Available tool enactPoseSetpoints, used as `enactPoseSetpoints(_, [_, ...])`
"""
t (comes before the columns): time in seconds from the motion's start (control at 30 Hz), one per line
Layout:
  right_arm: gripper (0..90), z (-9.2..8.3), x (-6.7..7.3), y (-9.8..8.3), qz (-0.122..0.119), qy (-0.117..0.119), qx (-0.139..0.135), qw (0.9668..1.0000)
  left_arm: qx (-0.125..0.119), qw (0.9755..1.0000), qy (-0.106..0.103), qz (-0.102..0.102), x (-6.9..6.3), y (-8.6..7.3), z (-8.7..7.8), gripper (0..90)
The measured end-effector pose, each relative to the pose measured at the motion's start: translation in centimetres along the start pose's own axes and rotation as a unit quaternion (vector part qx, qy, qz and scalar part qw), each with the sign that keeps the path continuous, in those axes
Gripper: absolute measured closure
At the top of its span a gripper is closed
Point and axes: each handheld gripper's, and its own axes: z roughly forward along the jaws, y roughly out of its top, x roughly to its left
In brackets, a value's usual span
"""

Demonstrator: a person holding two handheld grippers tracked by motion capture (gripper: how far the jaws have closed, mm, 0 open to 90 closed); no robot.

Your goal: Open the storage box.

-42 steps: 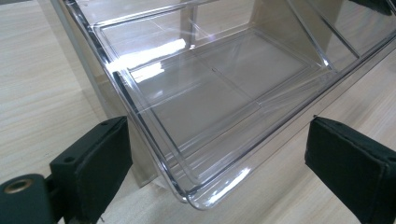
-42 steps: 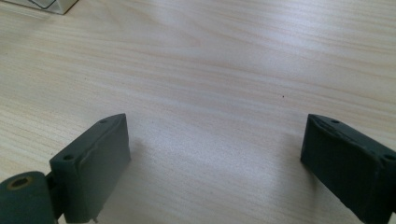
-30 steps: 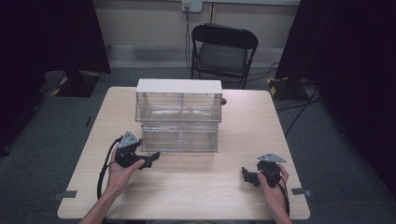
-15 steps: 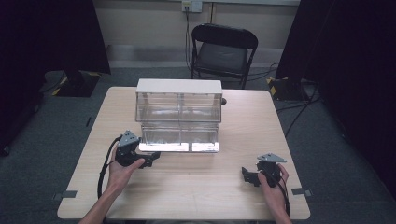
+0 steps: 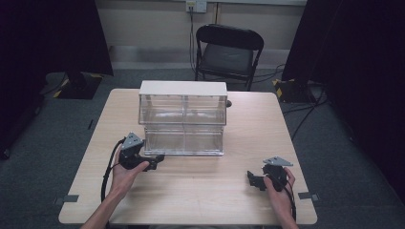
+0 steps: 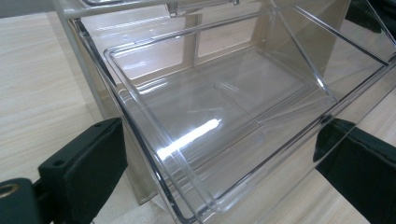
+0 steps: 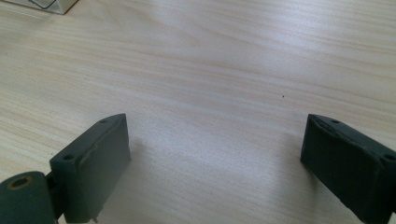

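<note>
A clear plastic bin organizer (image 5: 183, 119) with a white top stands at the middle of the wooden table (image 5: 205, 195). My left gripper (image 5: 157, 161) points at the front left corner of its lower tier. In the left gripper view the clear front rim of the lower bin (image 6: 210, 107) runs between the jaws of my left gripper (image 6: 219, 172). The jaws have just been opening, and the pads stand well off the plastic on both sides. My right gripper (image 5: 252, 179) rests near the table's front right, open; in the right gripper view (image 7: 219, 163) bare wood lies between its jaws.
A black folding chair (image 5: 229, 50) stands behind the table's far edge. Cables lie on the grey floor at the right. Dark curtains hang on both sides. Bare wood stretches between the two hands in front of the organizer.
A bright glare crossed the front of the lower tier half a second ago and has gone again. Both hands have kept their places.
</note>
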Motion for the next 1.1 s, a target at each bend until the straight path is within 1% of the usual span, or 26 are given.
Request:
enactPoseSetpoints(0.07, [7.3,0.0,0.0,0.0,0.000,0.000,0.000,1.0000,0.000,1.0000,0.000,0.005,0.0,0.0,0.0,2.5])
enactPoseSetpoints(0.2, [7.3,0.0,0.0,0.0,0.000,0.000,0.000,1.0000,0.003,1.0000,0.001,0.008,0.0,0.1,0.0,2.2])
enactPoseSetpoints(0.23, [7.3,0.0,0.0,0.0,0.000,0.000,0.000,1.0000,0.004,1.0000,-0.001,0.004,0.0,0.1,0.0,2.2])
enactPoseSetpoints(0.3, [7.3,0.0,0.0,0.0,0.000,0.000,0.000,1.0000,0.007,0.9999,0.002,0.008,0.0,0.2,0.0,2.1])
enactPoseSetpoints(0.43, [7.3,0.0,0.0,0.0,0.000,0.000,0.000,1.0000,0.003,1.0000,-0.001,0.006,0.0,0.4,-0.1,1.7])
enactPoseSetpoints(0.5, [7.3,0.0,0.0,0.0,0.000,0.000,0.000,1.0000,0.004,0.9999,0.001,0.010,0.0,0.6,-0.2,1.6])
enactPoseSetpoints(0.7, [7.3,0.0,0.0,0.0,0.000,0.000,0.000,1.0000,0.003,1.0000,-0.002,0.009,0.0,0.7,-0.3,1.3])
enactPoseSetpoints(0.73, [7.3,0.0,0.0,0.0,0.000,0.000,0.000,1.0000,0.002,0.9999,-0.001,0.013,0.1,0.8,-0.3,1.3])
enactPoseSetpoints(0.93, [7.3,0.0,0.0,0.0,0.000,0.000,0.000,1.0000,0.001,1.0000,-0.004,0.009,0.0,0.9,-0.4,1.1])
enactPoseSetpoints(1.07, [7.3,0.0,0.0,0.0,0.000,0.000,0.000,1.0000,0.003,1.0000,0.000,0.009,0.1,1.1,-0.3,1.0])
enactPoseSetpoints(1.1, [7.3,0.0,0.0,0.0,0.000,0.000,0.000,1.0000,0.002,1.0000,-0.002,0.006,0.1,1.1,-0.3,1.0])
